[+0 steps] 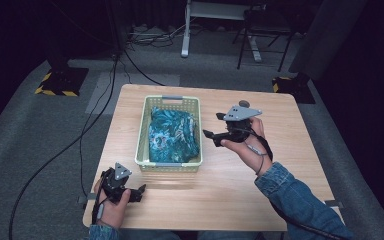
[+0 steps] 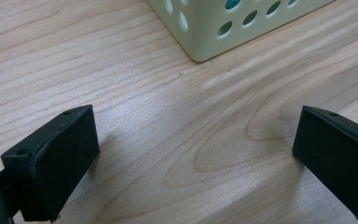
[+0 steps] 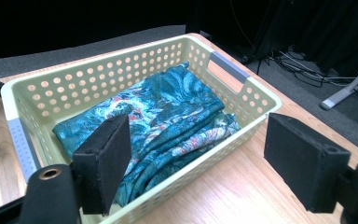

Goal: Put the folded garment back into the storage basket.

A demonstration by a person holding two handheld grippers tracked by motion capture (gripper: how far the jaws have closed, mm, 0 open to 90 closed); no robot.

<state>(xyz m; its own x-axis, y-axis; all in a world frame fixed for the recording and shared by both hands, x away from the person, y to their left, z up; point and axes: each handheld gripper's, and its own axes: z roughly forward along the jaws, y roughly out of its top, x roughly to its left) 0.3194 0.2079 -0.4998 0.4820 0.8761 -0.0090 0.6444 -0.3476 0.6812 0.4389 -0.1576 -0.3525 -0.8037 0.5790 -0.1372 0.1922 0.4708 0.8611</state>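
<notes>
Both grippers, left (image 2: 196, 158) and right (image 3: 198, 163), gape empty beside the basket (image 1: 142, 131) (cloth (image 1: 172, 135) inside).

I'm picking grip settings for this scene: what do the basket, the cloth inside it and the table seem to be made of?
The basket looks like moulded plastic, pale yellow-green and matt, with rows of punched round holes and grey handle strips. The cloth looks like thin woven fabric, teal with a floral print; it lies in soft folds. The table shows light wood grain with a smooth sheen, though it could be veneer or laminate.
</notes>
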